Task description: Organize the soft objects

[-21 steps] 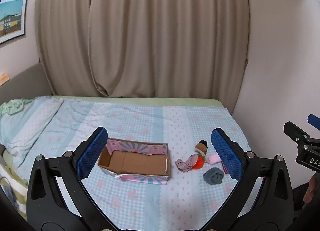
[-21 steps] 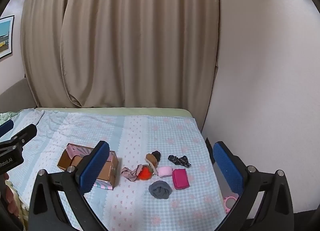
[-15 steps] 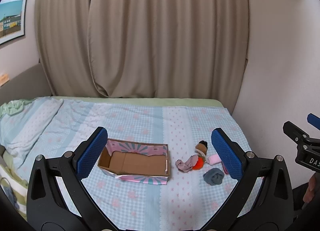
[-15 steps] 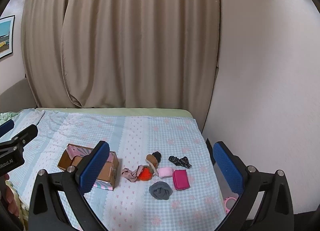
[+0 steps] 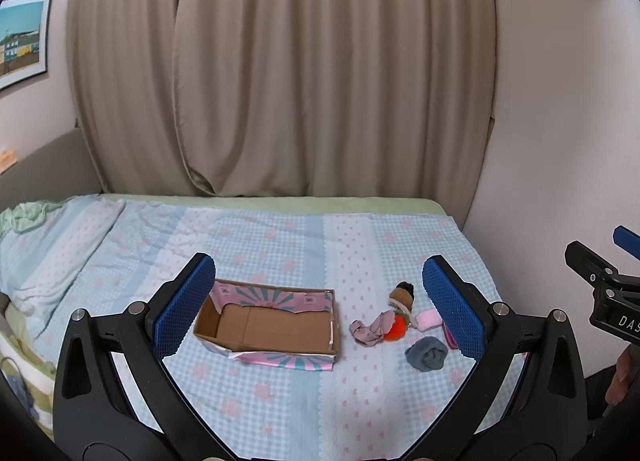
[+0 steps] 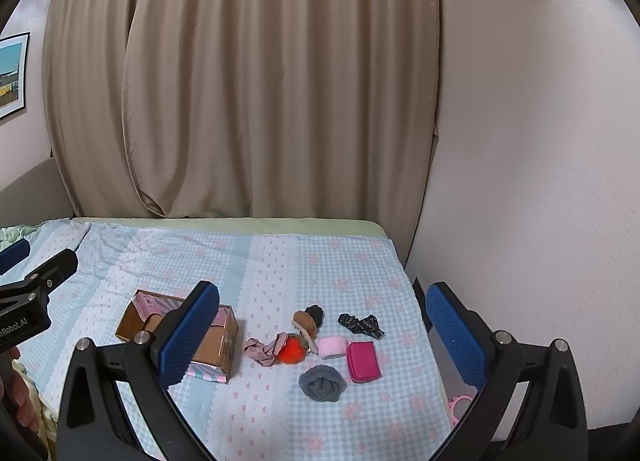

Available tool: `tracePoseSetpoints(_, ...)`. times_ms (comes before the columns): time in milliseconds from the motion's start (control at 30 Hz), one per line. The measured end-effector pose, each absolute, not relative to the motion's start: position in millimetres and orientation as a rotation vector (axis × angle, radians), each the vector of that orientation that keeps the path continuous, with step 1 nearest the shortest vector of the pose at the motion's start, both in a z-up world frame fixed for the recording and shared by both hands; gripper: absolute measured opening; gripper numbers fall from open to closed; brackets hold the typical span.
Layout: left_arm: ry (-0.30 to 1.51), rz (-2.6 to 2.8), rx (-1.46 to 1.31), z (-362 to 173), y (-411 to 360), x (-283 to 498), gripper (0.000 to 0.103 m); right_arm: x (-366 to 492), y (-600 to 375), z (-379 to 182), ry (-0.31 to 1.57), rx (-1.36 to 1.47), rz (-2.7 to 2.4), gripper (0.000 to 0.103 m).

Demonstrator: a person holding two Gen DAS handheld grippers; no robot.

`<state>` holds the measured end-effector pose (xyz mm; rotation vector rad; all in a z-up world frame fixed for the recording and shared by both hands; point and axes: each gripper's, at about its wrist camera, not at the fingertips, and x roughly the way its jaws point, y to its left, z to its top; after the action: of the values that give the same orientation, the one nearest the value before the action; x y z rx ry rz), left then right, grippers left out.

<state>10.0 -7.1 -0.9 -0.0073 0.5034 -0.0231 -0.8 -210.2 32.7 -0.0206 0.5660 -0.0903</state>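
The soft objects lie in a small cluster on the bed sheet, ahead of the right gripper and framed between its two blue pads: a grey sock ball nearest to it, a magenta pouch just beside that, then a pink roll, an orange pompom touching a beige sock, a brown doll and a dark patterned cloth farthest. The cardboard box sits ahead of the left gripper, to the left of the cluster, and it looks empty. Both grippers are spread wide, hold nothing, and hang well above the sheet.

I judge these risks: the items lie so close that closing on one may pinch its neighbour too, above all the pompom with the sock. A low approach can catch the loose sheet between the pads. The sock ball may unroll if it is held only by an outer fold. The light box can slide when something is pushed in.

Compared with the earlier frames almost nothing changes; the objects and box keep their places, and both grippers stay spread, with only a very slight drift of view
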Motion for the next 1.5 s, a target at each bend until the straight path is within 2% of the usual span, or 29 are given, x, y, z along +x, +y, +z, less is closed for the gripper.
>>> tracePoseSetpoints(1500,0.504,-0.032,-0.007,-3.6,-11.3,15.3,0.103,0.1,-214.2,31.5,0.567,-0.016,-0.091,0.103)
